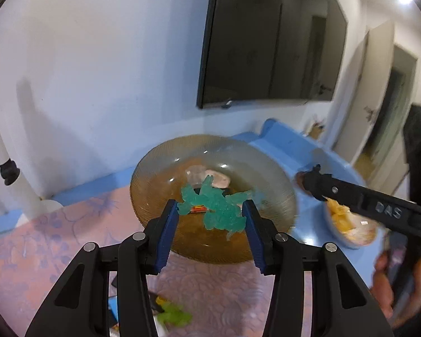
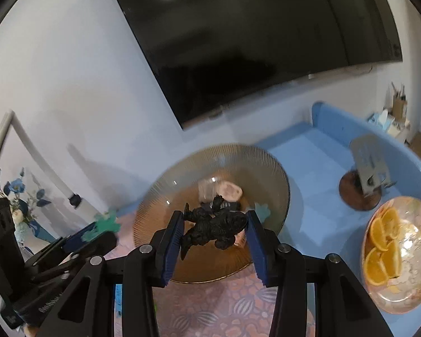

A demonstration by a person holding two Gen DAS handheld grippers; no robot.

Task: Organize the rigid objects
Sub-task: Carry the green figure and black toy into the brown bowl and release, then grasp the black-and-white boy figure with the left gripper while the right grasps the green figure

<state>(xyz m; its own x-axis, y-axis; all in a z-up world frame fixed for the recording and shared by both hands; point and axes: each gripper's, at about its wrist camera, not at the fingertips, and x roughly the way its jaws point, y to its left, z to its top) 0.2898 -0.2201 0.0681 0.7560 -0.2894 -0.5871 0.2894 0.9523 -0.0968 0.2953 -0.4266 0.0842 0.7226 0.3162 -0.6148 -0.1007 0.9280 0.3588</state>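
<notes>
We hold a teal toy (image 1: 216,210) in the left gripper (image 1: 210,213) and a black toy (image 2: 213,229) in the right gripper (image 2: 214,230), jaws part-open but clamped; we should lower both over the bowl (image 2: 165,188) before releasing.

Dark wall television (image 2: 266,42), plate of orange slices (image 2: 384,250), blue flowers (image 2: 16,191), pink patterned tablecloth (image 1: 42,238)

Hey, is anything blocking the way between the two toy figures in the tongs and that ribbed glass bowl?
Nothing visible does. The teal toy figure in the left tongs and the black toy figure in the right tongs both hang in front of the open glass bowl, which already holds a few small items.
</notes>
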